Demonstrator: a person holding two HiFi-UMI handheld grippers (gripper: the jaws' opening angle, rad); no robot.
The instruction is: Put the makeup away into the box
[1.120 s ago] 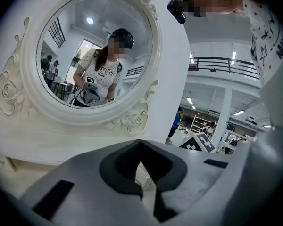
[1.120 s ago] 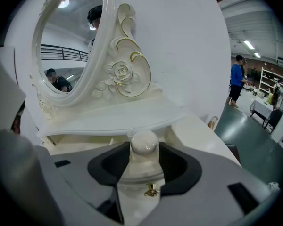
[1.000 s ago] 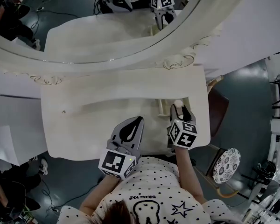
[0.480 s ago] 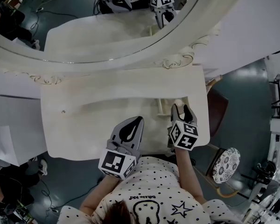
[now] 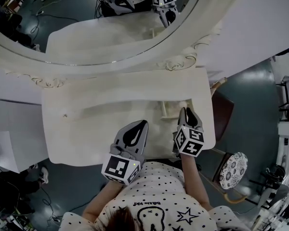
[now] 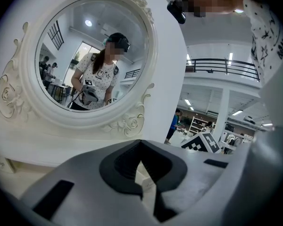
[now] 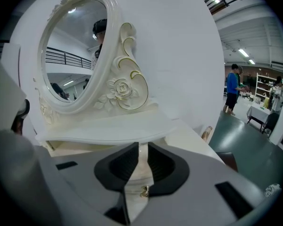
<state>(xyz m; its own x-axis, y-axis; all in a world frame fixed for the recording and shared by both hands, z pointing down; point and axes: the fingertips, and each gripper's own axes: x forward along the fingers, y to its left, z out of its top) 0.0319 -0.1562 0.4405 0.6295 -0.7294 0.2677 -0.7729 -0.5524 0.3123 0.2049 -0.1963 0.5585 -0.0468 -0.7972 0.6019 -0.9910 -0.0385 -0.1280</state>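
Note:
My right gripper [image 5: 187, 110] is at the right end of the white dressing table [image 5: 86, 129]. Its jaws have just been closing, and the pads now press on a narrow cream-white makeup item [image 7: 142, 173] with a small gold fitting. In the head view only the item's pale top [image 5: 183, 104] shows beyond the fingertips. In the right gripper view the right gripper [image 7: 142, 147] has the item filling its gap. A small white box [image 5: 166, 109] stands just left of it. My left gripper [image 5: 143, 124] rests at the table's front edge, shut and empty; in its own view the left gripper [image 6: 140, 142] has its tips meeting.
A big oval mirror [image 5: 111, 32] with a carved white frame rises behind the table and reflects both grippers. A brown chair [image 5: 225, 112] and a round patterned stool [image 5: 233, 170] stand to the right. People [image 7: 233, 86] stand far off in the hall.
The right gripper's jaws have drawn together round the cream-white item, which showed as a round top between wide jaws before. The left gripper has stayed put.

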